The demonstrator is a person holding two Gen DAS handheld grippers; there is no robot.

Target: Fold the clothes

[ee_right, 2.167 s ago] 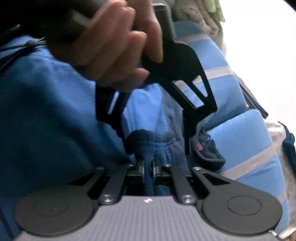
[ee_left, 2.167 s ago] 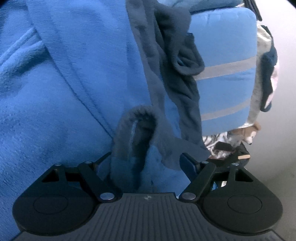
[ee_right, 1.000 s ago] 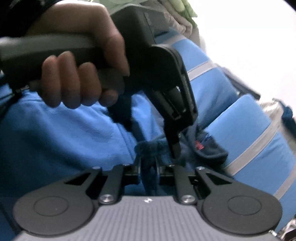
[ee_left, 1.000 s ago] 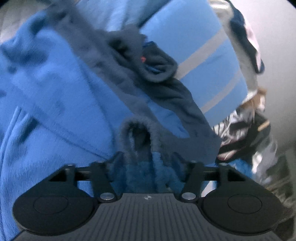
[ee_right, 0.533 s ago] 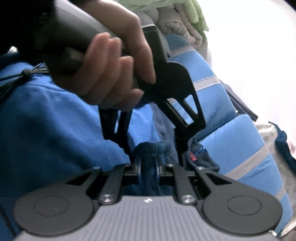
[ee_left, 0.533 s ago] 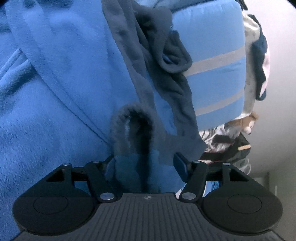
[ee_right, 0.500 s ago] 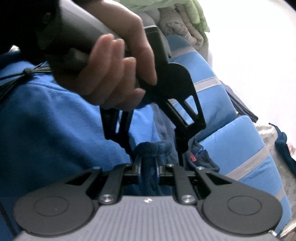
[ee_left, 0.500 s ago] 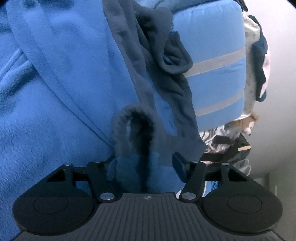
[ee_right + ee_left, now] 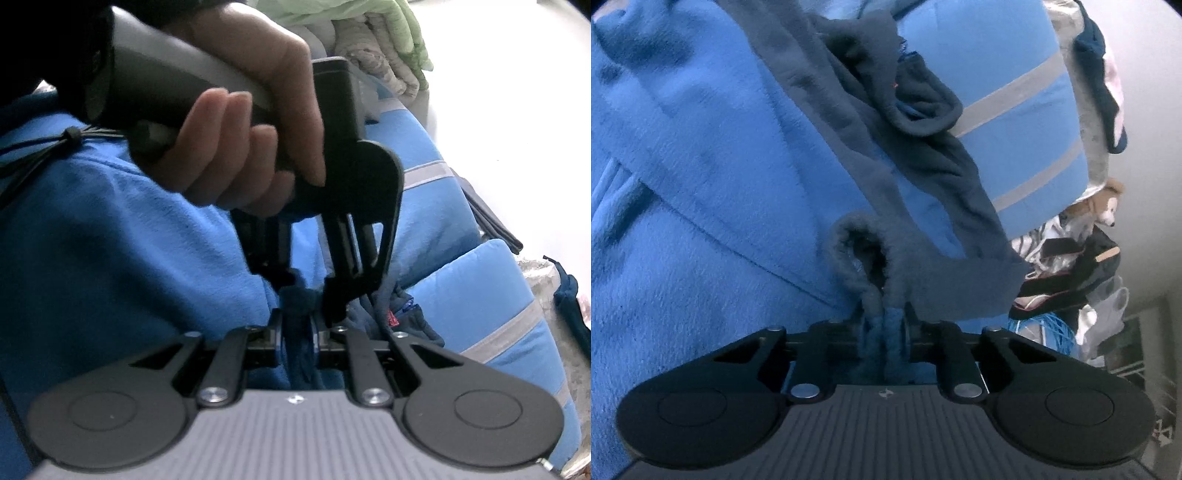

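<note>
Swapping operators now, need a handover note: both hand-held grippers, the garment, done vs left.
Left hand-held gripper: shut on the dark navy trim of the blue fleece garment.
Right hand-held gripper: shut on the same trim, right beside the left one; the person's hand grips the left handle.
The garment lies bunched against a light blue cushion with grey stripes.
Done: both grips set. Left: no neat fold visible yet; spread and fold.

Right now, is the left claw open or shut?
Shut: the left claw pinches a bunched fold of the blue fleece.
</note>
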